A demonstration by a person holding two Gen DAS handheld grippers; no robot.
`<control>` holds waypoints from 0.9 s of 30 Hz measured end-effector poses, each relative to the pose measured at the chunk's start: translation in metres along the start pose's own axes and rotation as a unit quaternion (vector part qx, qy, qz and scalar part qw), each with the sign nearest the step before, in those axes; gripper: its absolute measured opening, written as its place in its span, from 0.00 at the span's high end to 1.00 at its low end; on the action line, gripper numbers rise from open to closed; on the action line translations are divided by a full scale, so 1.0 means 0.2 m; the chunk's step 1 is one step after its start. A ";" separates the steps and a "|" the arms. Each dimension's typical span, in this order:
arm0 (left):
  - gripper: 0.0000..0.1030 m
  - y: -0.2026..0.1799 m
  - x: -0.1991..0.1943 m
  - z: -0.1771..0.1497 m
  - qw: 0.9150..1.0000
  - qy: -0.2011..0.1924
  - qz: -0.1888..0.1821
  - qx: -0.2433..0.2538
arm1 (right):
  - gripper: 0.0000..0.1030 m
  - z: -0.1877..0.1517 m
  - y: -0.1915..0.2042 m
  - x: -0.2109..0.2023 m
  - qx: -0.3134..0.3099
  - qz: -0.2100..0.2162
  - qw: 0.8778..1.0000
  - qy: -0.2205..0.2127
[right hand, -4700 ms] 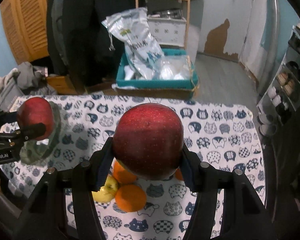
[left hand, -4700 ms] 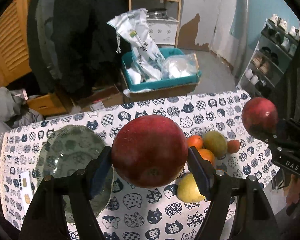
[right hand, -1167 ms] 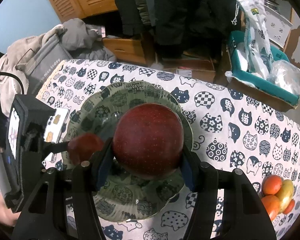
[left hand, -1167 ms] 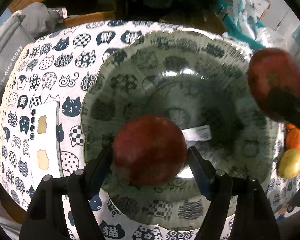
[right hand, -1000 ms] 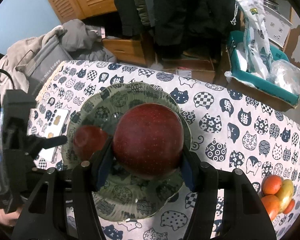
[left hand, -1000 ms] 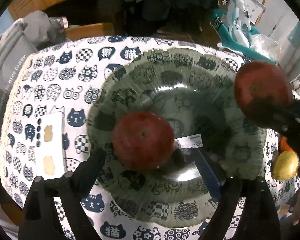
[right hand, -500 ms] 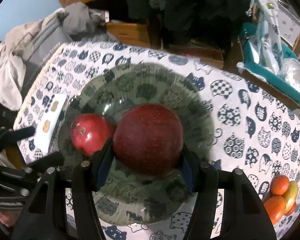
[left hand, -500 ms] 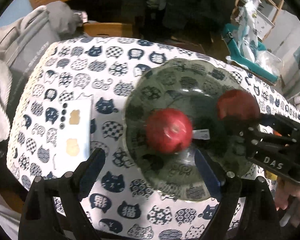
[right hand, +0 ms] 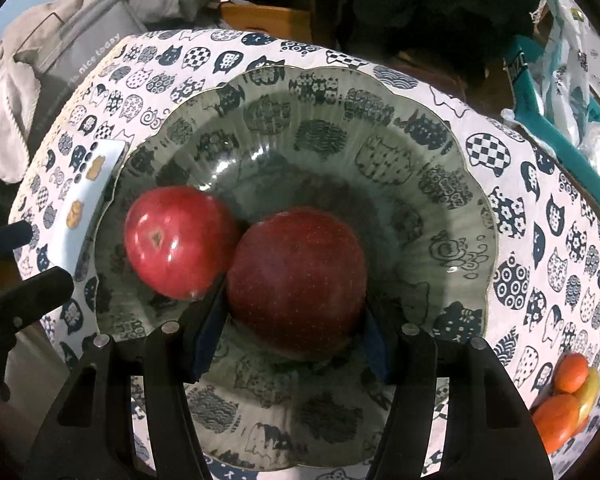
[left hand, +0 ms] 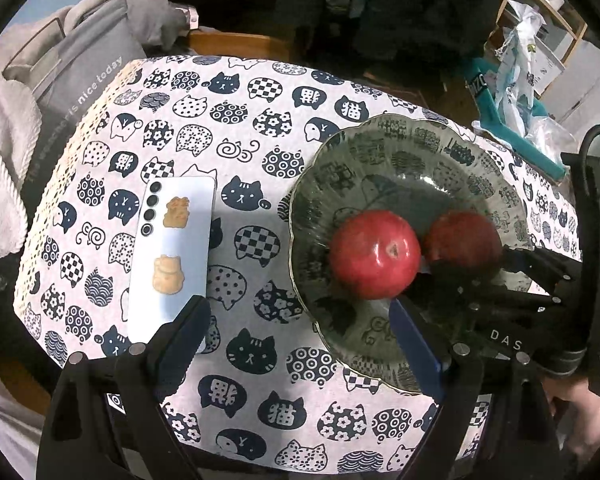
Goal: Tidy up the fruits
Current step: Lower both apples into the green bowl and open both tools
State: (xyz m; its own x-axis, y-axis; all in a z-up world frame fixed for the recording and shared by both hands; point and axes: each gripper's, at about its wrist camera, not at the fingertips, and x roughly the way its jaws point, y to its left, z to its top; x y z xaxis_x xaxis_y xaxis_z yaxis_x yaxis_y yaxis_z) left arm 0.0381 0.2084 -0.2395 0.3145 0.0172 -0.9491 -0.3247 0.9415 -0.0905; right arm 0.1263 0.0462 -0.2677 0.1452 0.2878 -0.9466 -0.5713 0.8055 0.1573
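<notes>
Resting two apples in the bowl (right hand: 452, 184), one still between the right gripper's (right hand: 296, 320) pads.

The dark apple (right hand: 296, 280) sits low in the bowl's middle, touching the shiny apple (right hand: 176, 240) on the bowl's phone side. The right jaws have just been opening, with the dark apple still between them. The left gripper (left hand: 300, 328) hangs released and empty over the bowl's near rim. A phone (left hand: 172, 256) lies beside the bowl; small fruits (right hand: 568, 400) lie well apart from it.
</notes>
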 end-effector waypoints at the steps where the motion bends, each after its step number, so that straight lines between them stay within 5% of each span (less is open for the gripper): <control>1: 0.11 0.00 0.00 0.00 1.000 0.000 0.000 -0.002 | 0.40 0.00 0.00 0.00 -0.002 0.001 1.000 -0.001; 5: 0.11 0.01 -0.02 0.01 1.000 -0.005 -0.002 -0.005 | 0.30 0.02 0.02 -0.05 0.000 0.017 1.000 -0.014; 12: 0.11 -0.04 -0.10 0.02 1.000 -0.019 -0.011 -0.002 | 0.29 0.06 -0.01 -0.26 0.021 0.030 0.997 -0.062; 27: 0.11 -0.22 -0.39 0.01 0.995 -0.084 -0.045 0.025 | 0.29 -0.03 -0.11 -0.82 0.024 -0.046 0.982 -0.180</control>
State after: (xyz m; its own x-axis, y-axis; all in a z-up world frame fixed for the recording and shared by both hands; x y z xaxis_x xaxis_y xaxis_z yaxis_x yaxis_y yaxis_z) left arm 0.0304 0.1673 -0.1615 0.4873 -0.0161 -0.8731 -0.2453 0.9571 -0.1545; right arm 0.1097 -0.0217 -0.1182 0.4758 0.3707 -0.7976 -0.5057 0.8572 0.0967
